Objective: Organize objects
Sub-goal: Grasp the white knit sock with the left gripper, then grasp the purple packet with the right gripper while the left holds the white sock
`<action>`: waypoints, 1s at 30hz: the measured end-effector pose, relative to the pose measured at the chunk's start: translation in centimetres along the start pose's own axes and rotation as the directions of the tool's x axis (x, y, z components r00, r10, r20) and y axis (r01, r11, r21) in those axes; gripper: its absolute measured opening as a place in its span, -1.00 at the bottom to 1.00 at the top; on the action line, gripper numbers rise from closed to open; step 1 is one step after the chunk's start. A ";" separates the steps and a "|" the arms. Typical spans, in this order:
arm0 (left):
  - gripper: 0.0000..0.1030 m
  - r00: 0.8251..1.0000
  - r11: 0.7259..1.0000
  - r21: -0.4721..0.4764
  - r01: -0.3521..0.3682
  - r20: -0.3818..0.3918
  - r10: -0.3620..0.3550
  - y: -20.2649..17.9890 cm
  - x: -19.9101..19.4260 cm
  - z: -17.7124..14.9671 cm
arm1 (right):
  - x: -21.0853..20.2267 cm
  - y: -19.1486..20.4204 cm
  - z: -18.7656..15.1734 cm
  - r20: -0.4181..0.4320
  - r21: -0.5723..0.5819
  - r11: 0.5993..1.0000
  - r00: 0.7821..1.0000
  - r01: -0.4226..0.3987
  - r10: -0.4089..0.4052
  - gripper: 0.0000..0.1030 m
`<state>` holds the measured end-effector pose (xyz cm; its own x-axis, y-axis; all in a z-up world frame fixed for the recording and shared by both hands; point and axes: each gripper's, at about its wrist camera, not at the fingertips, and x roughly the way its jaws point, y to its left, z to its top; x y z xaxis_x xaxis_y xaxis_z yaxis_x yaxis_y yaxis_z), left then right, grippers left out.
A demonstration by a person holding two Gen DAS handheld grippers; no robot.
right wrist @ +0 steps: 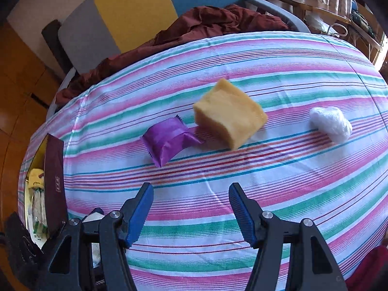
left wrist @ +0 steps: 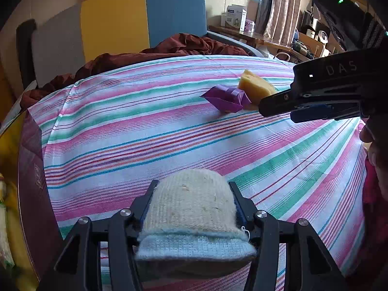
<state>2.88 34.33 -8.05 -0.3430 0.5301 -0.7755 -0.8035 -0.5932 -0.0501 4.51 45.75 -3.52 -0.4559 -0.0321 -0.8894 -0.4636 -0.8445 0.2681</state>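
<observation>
We judge the sorting to be partway through. Our left tongs (left wrist: 192,203) are clenched on a cream-and-pale-blue knitted sock (left wrist: 194,218), lifted above the striped cloth (left wrist: 145,126) of the bench. At about 9 o'clock in the right wrist view, a dark red box (right wrist: 54,184) sits at the bench edge with some yellow and white items already inside (what they are we cannot tell), so that looks like the collecting place.

Three things are left on the cloth: a purple snack packet (right wrist: 169,140) near the middle, a yellow sponge (right wrist: 230,114) just beside it toward 2 o'clock, and a wad of clear plastic film (right wrist: 331,122) well apart at 3 o'clock. Our right tongs (right wrist: 191,208) are released, nothing between them, pointing toward the packet and sponge.

Beyond the bench at 12 o'clock lie a rumpled maroon cloth (right wrist: 218,21) and a chair with a yellow and blue back (right wrist: 145,7). Nothing blocks the three leftovers, though in the left wrist view the right tongs cross in front of the sponge.
</observation>
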 end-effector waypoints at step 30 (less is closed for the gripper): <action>0.09 0.998 0.999 -0.007 0.033 0.045 -0.033 0.4 -0.2 -0.6 | 6.4 1.1 7.3 -0.080 0.336 0.939 0.991 -0.075 0.107 0.05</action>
<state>2.94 33.64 -8.34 -0.3376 0.5760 -0.7445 -0.8112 -0.5792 -0.0803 -4.43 48.47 -6.20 -0.4410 -0.1652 -0.8822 -0.6566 -0.6107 0.4426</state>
